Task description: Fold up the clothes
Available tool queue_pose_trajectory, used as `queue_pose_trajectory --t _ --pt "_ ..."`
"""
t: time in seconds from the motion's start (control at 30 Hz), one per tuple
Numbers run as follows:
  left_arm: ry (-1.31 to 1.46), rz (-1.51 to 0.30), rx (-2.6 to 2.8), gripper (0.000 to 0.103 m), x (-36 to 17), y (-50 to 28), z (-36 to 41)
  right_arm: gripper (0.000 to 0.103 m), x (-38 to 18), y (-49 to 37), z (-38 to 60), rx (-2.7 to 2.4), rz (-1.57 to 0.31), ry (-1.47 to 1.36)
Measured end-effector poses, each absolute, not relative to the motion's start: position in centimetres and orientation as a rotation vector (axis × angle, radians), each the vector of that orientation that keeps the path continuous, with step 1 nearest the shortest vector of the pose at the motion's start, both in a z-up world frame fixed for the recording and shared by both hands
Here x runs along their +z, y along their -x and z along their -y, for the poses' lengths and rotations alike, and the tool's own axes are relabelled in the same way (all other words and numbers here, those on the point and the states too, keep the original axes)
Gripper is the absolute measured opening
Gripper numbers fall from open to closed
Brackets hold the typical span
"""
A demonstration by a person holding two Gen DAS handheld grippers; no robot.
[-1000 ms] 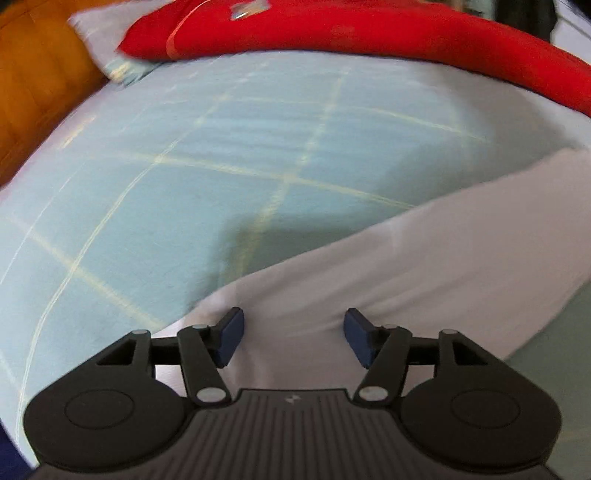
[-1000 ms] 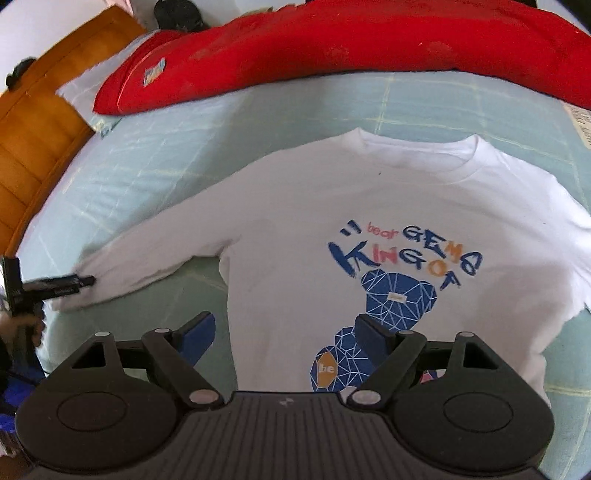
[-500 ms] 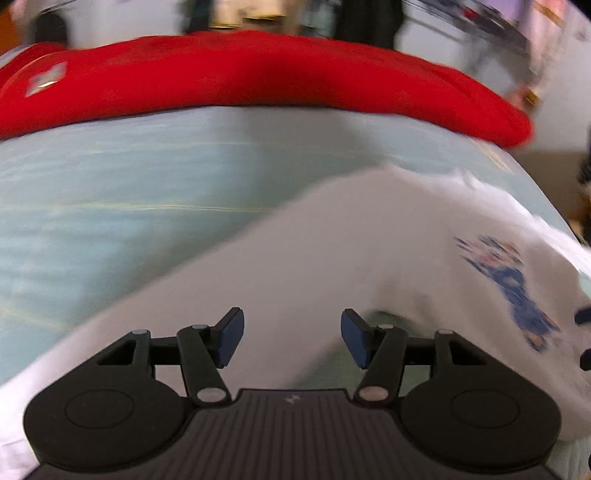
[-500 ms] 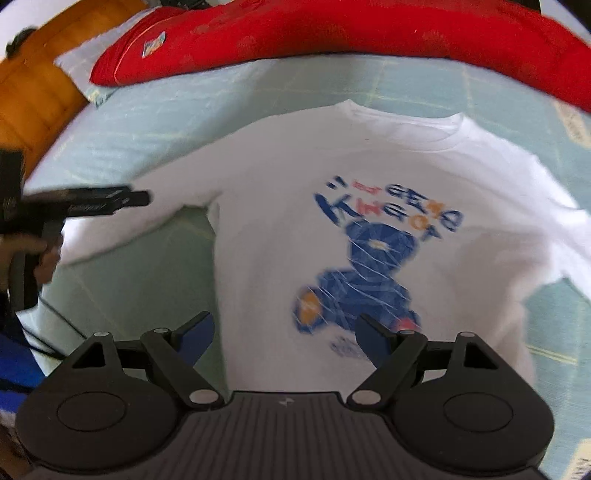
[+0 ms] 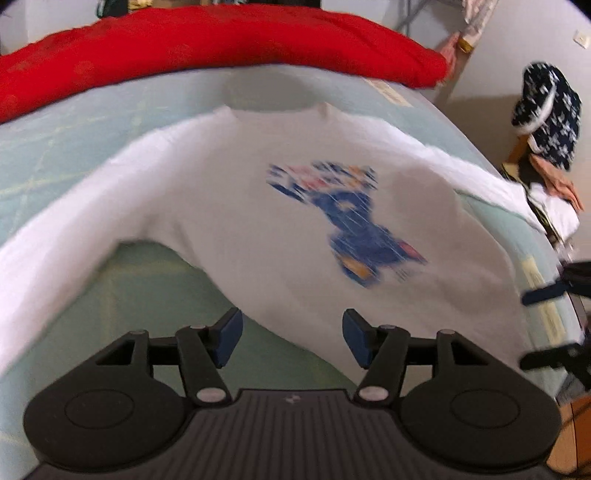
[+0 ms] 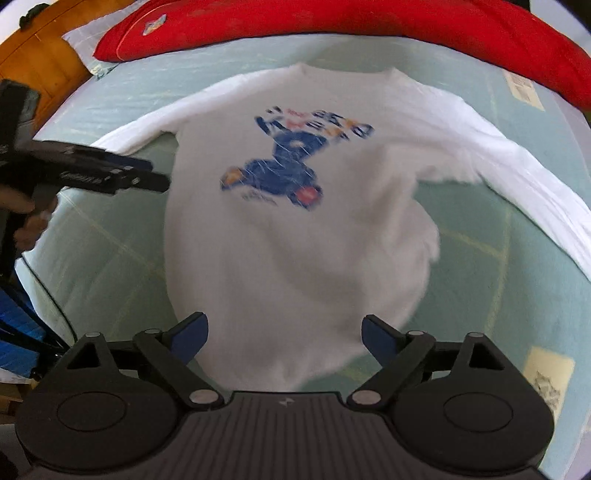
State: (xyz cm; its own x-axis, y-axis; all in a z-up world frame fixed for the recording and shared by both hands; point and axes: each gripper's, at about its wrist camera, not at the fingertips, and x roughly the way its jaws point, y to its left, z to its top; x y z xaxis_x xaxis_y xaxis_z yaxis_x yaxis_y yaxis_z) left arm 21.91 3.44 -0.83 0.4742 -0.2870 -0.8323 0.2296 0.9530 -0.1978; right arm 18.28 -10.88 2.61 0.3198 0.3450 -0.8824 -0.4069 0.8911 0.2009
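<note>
Left wrist view: left gripper (image 5: 291,338) jaws spread, nothing between them, above hem edge of white sweatshirt (image 5: 258,206) lying flat on pale green bed sheet (image 5: 74,125); red pillow (image 5: 207,40) beyond collar.

Right wrist view: right gripper (image 6: 284,338) jaws just widened, spread wide, empty, over sweatshirt's hem; blue print (image 6: 284,162) blurred.

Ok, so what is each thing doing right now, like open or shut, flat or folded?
White shirt: spread flat on the bed, print up, sleeves out, not yet folded.
Left gripper: open, nothing between its fingers.
Right gripper: open, jaws just widening, holding nothing.
Red blanket: bunched along the far edge.
</note>
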Motion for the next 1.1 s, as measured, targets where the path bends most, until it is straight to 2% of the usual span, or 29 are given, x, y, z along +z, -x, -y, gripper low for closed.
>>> queue_pose_trajectory --t 0.23,0.43,0.93,1.1 --pt "0.072 -1.150 -0.424 0.061 -2.9 -18.5 0.6 0.093 -0.7 -16.2 11.8 0.611 -1.258 0.050" --pt "0.103 -1.181 -0.588 0.061 -3.6 -18.7 3.2 0.096 -2.4 -15.1 10.4 0.712 -1.289 0.137" --pt "-0.012 -0.941 -0.732 0.061 2.0 -27.3 5.7 0.097 -1.7 -15.7 10.2 0.717 -1.262 0.124" --pt "-0.095 -0.894 -0.742 0.061 1.8 -32.2 7.8 0.097 -2.3 -15.6 9.9 0.698 -1.270 0.112"
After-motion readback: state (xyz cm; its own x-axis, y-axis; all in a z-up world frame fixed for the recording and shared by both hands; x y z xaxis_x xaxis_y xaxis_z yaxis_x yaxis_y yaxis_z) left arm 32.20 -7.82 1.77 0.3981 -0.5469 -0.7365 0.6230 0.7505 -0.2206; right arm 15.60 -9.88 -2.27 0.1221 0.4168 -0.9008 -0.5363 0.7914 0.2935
